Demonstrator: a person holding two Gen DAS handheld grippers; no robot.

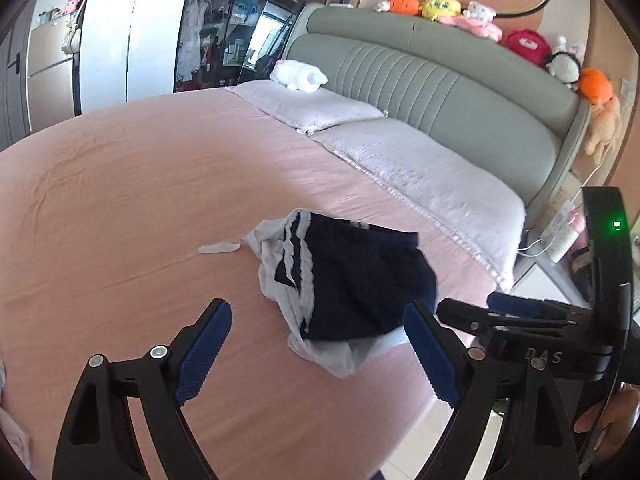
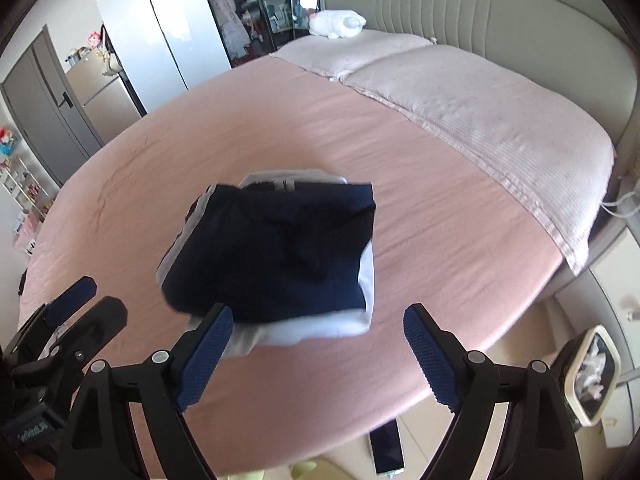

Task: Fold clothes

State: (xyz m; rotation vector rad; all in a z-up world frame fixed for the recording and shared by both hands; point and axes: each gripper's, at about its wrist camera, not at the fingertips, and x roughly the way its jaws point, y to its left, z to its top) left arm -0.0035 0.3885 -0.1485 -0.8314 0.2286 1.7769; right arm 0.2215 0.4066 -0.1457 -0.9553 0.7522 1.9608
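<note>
A folded navy-and-white garment [image 2: 272, 256] lies on the pink-sheeted bed [image 2: 420, 240] toward its near edge, just beyond the left gripper [image 1: 318, 354] and the right gripper [image 2: 318, 354], both of which hang above the near edge with jaws spread wide and nothing between them. Far across the bed, two pale quilted pillows [image 1: 420, 172] lie side by side against the padded grey headboard [image 1: 460, 92], a white plush toy [image 1: 298, 74] rests on the far left pillow, and a row of stuffed toys [image 1: 460, 14] sits on top of the headboard. A glass-fronted wardrobe [image 2: 256, 12] stands beyond the bed's far left corner.
</note>
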